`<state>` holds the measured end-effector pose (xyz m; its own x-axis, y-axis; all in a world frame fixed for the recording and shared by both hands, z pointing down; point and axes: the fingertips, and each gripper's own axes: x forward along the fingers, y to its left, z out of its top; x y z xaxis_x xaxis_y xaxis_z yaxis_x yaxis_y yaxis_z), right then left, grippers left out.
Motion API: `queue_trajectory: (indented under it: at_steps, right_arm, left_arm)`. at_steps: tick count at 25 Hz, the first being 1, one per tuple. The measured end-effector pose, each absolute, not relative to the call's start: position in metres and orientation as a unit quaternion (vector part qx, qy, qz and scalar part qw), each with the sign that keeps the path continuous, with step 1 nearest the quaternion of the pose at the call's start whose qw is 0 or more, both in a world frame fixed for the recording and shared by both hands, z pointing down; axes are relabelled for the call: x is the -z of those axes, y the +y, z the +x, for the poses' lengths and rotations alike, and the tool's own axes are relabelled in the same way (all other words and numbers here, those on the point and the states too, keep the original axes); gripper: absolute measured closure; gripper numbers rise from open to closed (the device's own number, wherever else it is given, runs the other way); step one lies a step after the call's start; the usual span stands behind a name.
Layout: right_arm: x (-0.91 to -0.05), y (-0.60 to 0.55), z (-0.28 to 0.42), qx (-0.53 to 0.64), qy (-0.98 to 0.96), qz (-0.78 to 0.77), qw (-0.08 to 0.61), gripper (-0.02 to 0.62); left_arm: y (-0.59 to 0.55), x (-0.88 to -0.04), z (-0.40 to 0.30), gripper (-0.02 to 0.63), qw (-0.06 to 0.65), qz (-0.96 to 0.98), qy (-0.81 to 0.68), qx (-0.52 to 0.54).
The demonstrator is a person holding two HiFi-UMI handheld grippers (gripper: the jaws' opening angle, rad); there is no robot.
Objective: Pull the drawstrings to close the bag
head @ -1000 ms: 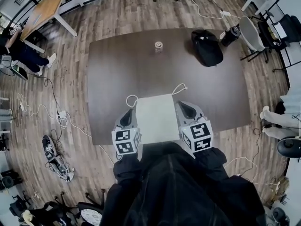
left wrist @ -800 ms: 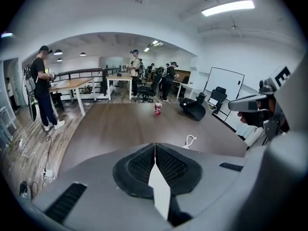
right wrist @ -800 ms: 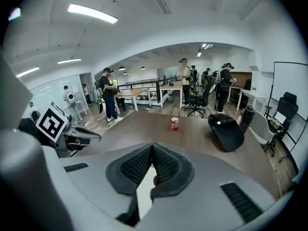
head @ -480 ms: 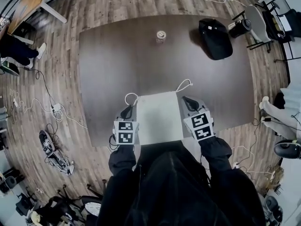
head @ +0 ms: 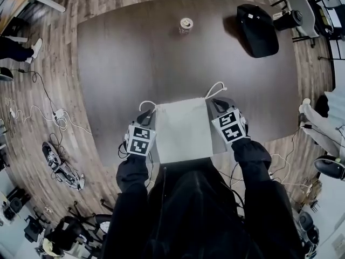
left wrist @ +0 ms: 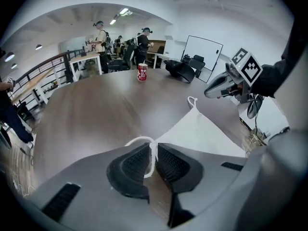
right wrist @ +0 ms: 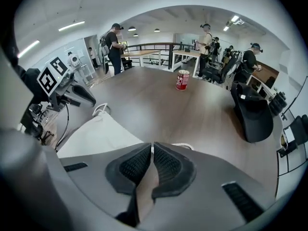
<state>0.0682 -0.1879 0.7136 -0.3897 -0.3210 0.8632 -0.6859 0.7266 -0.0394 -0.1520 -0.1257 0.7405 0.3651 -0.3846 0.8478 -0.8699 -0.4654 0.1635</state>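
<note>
A flat white drawstring bag point(head: 183, 128) lies on the dark table point(head: 129, 69), its mouth on the far side. My left gripper point(head: 145, 114) is low at the bag's top-left corner. Its jaws have just been opening to a narrow slit, and the left white cord loop point(left wrist: 137, 140) runs down through that slit, with no grip showing. My right gripper point(head: 217, 102) is at the top-right corner, shut with nothing between its pads point(right wrist: 166, 163). The right cord loop point(head: 215, 85) lies just beyond it on the table.
A red can point(head: 186, 25) stands at the table's far side, a black backpack point(head: 259, 30) at the far right. The bag's near edge lies along the table's front edge. Cables point(head: 59, 117) trail on the floor to the left; people stand in the background.
Both grippers have come down and forward from above the bag's sides to its top corners. The left cord now shows between the left jaws.
</note>
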Motion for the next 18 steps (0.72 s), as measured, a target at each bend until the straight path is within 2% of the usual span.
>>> queue_trajectory:
  at_steps: [2,3,5,10,16,18]
  right_arm:
    - [-0.728,-0.186,0.07,-0.205,-0.805,0.298,0.47,0.556]
    - [-0.735,-0.185,0.07,-0.205,-0.803,0.29,0.478,0.525]
    - [-0.747,-0.186,0.072,-0.2,-0.8,0.274,0.495,0.489]
    - [-0.768,-0.192,0.074,-0.173,-0.792,0.233,0.537,0.45]
    - [-0.79,-0.189,0.07,-0.135,-0.785,0.154,0.585,0.437]
    - [-0.793,-0.187,0.067,-0.139,-0.782,0.139,0.591,0.443]
  left_arm:
    - [-0.122,-0.75,-0.151,0.505,0.323,0.764,-0.397,-0.394]
    - [-0.12,-0.755,-0.152,0.486,0.327,0.763,-0.391,-0.398]
    - [-0.118,-0.763,-0.154,0.48,0.329,0.762,-0.385,-0.404]
    - [-0.12,-0.777,-0.158,0.48,0.333,0.76,-0.369,-0.419]
    - [-0.123,-0.79,-0.159,0.48,0.34,0.757,-0.345,-0.44]
    - [-0.125,-0.793,-0.164,0.509,0.334,0.756,-0.346,-0.445]
